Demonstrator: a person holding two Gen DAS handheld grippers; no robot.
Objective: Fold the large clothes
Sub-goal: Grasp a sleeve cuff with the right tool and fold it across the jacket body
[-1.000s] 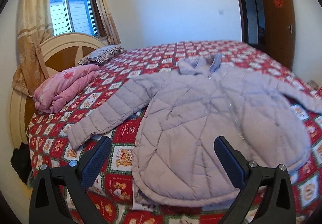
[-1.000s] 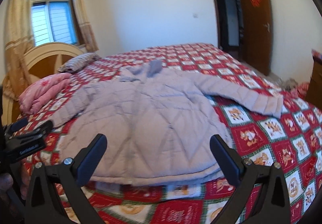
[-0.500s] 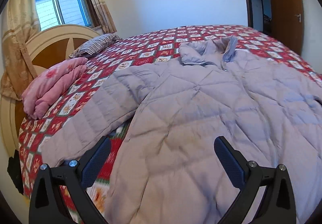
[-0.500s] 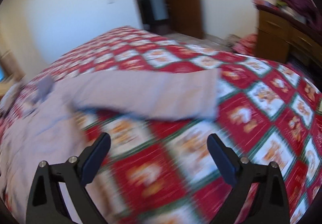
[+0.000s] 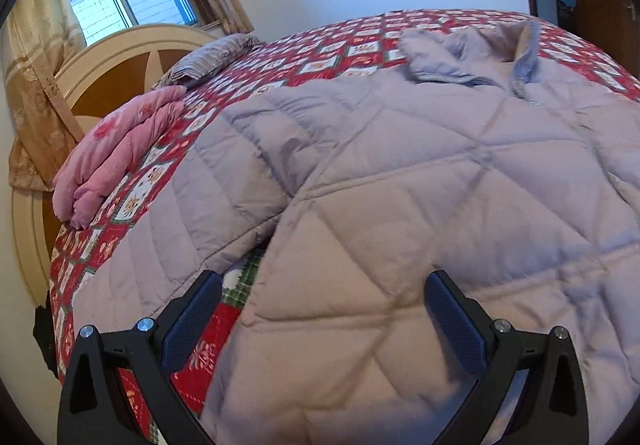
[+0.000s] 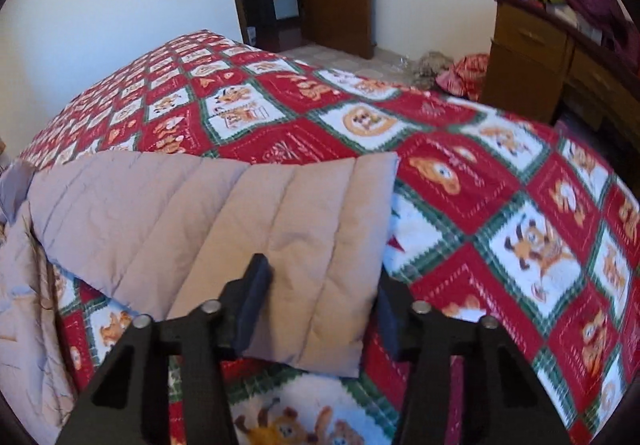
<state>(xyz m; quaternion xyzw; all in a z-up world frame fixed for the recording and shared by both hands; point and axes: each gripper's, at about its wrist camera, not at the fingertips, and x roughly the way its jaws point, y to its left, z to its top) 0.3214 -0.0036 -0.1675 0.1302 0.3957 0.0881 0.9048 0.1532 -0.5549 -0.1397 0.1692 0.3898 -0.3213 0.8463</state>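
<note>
A large pale lilac quilted jacket (image 5: 420, 173) lies spread flat, front up, on the bed, collar toward the far side. My left gripper (image 5: 324, 309) is open and empty, low over the jacket's body beside its left sleeve (image 5: 180, 229). In the right wrist view the right sleeve (image 6: 224, 221) lies stretched across the quilt, cuff end to the right. My right gripper (image 6: 320, 297) has its jaws partly closed around the cuff end of this sleeve, one finger on each side; whether they press the fabric is unclear.
The bed carries a red, green and white patchwork quilt (image 6: 500, 181). A folded pink blanket (image 5: 116, 149) and a striped pillow (image 5: 208, 57) lie by the headboard. A wooden dresser (image 6: 560, 57) stands to the right, with clothes on the floor (image 6: 460, 73) near the door.
My left gripper has moved in low over the jacket. My right gripper has swung right to the right sleeve's cuff, and its jaws have narrowed around it.
</note>
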